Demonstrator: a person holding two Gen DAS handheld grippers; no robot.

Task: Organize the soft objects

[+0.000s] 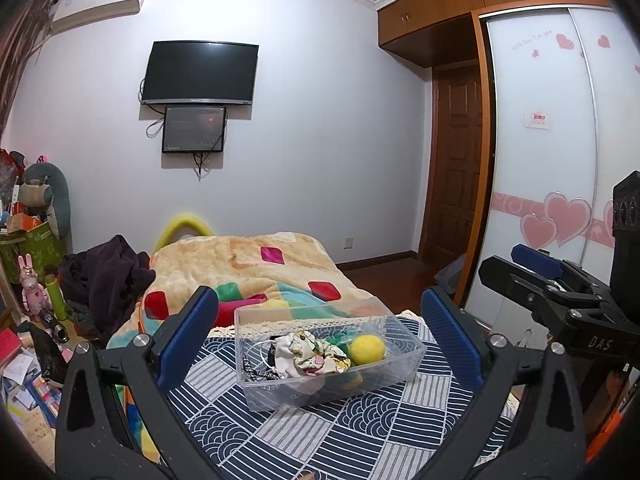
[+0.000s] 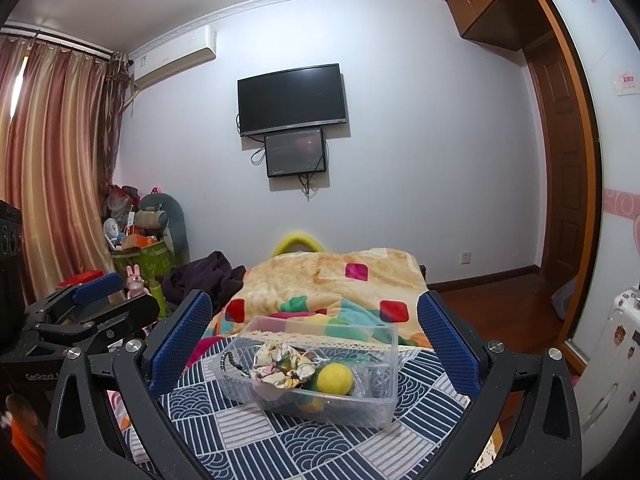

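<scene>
A clear plastic box stands on a blue patterned cloth on the bed. In it lie a yellow felt ball, a floral scrunchie, a dark beaded band and something green. My left gripper is open and empty, held back from the box. My right gripper is open and empty too. Each gripper shows at the side of the other's view.
A patchwork blanket covers the bed beyond the box. Dark clothes lie at its left. Clutter and toys fill the left floor. A wardrobe stands at the right.
</scene>
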